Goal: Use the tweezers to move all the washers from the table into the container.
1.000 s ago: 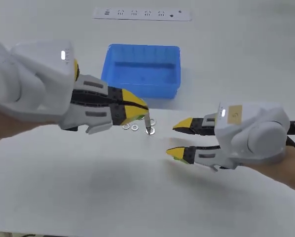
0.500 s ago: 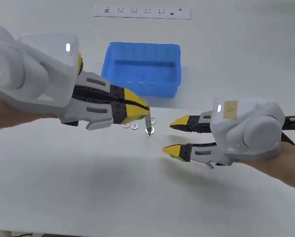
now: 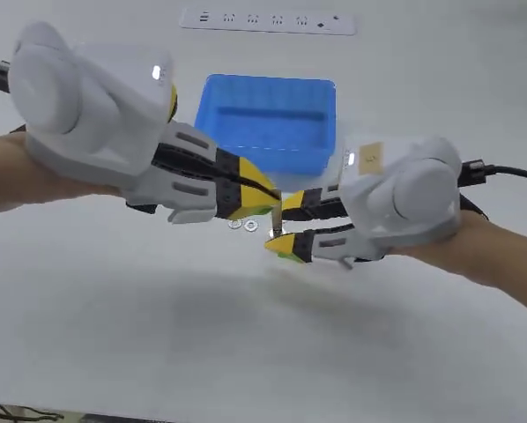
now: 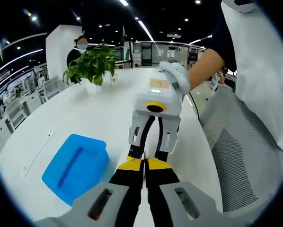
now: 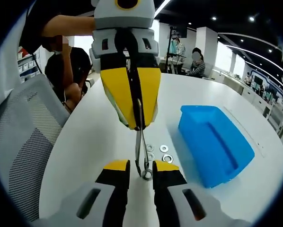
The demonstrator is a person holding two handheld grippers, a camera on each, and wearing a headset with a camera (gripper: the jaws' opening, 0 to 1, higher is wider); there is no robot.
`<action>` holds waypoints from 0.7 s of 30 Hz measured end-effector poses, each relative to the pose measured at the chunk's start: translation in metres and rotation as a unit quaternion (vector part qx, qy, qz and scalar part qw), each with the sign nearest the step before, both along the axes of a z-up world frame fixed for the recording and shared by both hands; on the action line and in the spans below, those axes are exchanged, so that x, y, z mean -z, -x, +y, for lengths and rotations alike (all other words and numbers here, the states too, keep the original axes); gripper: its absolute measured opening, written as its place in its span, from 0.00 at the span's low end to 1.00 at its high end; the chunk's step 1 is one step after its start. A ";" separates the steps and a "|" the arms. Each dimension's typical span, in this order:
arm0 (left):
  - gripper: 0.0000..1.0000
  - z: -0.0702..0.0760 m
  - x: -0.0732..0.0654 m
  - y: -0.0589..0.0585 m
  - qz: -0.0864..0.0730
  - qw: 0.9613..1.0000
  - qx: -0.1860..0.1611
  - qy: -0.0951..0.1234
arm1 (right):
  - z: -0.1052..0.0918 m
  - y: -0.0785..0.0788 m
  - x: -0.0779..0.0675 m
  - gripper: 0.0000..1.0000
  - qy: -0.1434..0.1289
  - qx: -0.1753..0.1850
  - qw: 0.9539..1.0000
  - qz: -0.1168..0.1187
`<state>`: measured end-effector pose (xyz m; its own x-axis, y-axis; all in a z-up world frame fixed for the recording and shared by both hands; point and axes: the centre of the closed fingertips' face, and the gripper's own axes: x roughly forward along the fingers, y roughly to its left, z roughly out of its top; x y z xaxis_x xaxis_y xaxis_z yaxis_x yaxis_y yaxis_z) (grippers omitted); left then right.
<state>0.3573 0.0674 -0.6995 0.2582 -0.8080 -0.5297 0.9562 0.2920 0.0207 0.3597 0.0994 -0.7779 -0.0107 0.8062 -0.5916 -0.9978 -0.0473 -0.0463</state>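
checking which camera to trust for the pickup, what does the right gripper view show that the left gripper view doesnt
Right gripper view: the thin metal tweezers clamped in the left gripper's yellow-tipped fingers, tips on one small silver washer, with other washers beside it. Left gripper view: the right gripper facing it, a green potted plant and a white power strip. Both: the blue plastic container and the white table.

Shiny metal tweezers (image 5: pixel 140 137), shiny metal washers (image 5: pixel 163 148), smooth blue plastic container (image 3: pixel 272 157) at upper centre, matt white table (image 3: pixel 158 317), glossy white plastic left gripper (image 3: pixel 272 204) and right gripper (image 3: pixel 279 224), grey mesh chair (image 4: pixel 236 156) at right
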 end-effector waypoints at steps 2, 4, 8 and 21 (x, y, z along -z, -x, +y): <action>0.04 0.000 0.000 0.000 -0.002 1.000 0.002 -0.002 | 0.001 0.000 0.000 0.15 0.001 -0.001 1.000 0.001; 0.05 -0.001 0.001 0.000 -0.002 1.000 0.004 -0.001 | 0.000 0.000 0.003 0.13 0.011 -0.002 1.000 -0.003; 0.05 -0.001 0.002 0.000 -0.003 1.000 0.004 -0.001 | -0.001 0.001 0.004 0.11 0.018 -0.010 1.000 -0.011; 0.06 -0.002 0.001 0.003 -0.023 1.000 -0.007 -0.002 | -0.004 0.000 0.002 0.09 0.012 -0.001 1.000 -0.014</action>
